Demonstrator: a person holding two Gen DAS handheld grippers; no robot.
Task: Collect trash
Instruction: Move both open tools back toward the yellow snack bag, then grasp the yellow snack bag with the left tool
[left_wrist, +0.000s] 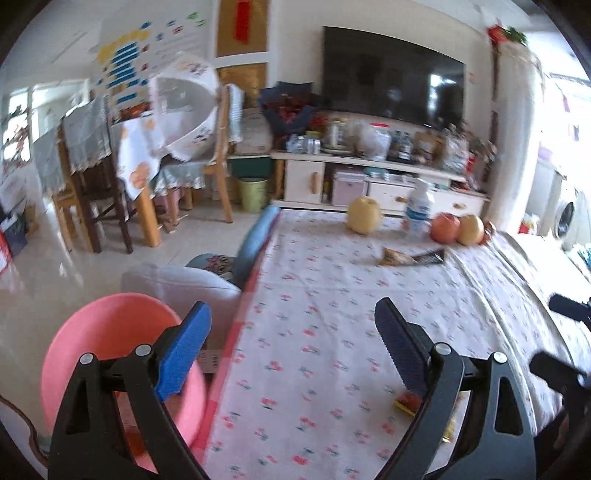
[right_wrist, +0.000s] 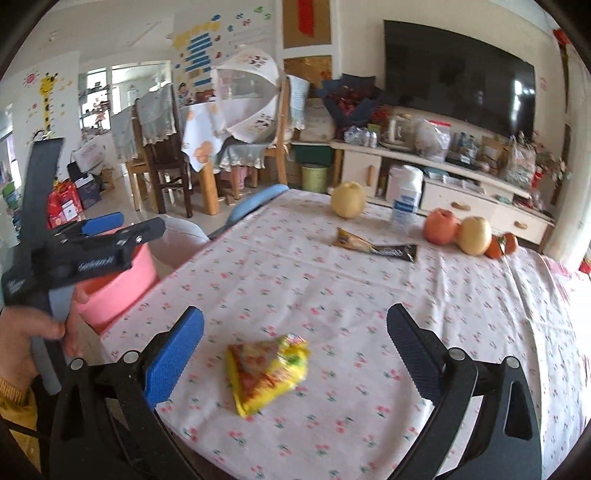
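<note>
Two wrappers lie on the table (right_wrist: 332, 295); the right gripper (right_wrist: 295, 354), fingers wide and empty, should straddle the yellow wrapper (right_wrist: 267, 373) squarely, then lower before closing.

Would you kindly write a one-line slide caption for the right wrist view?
Open right gripper hovers over a yellow snack packet on the floral tablecloth, pink bin at left.

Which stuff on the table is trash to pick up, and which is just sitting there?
Trash job:
yellow snack wrapper
dark wrapper
pink bin

Just sitting there:
pear
apple
white bottle
yellow apple
</note>
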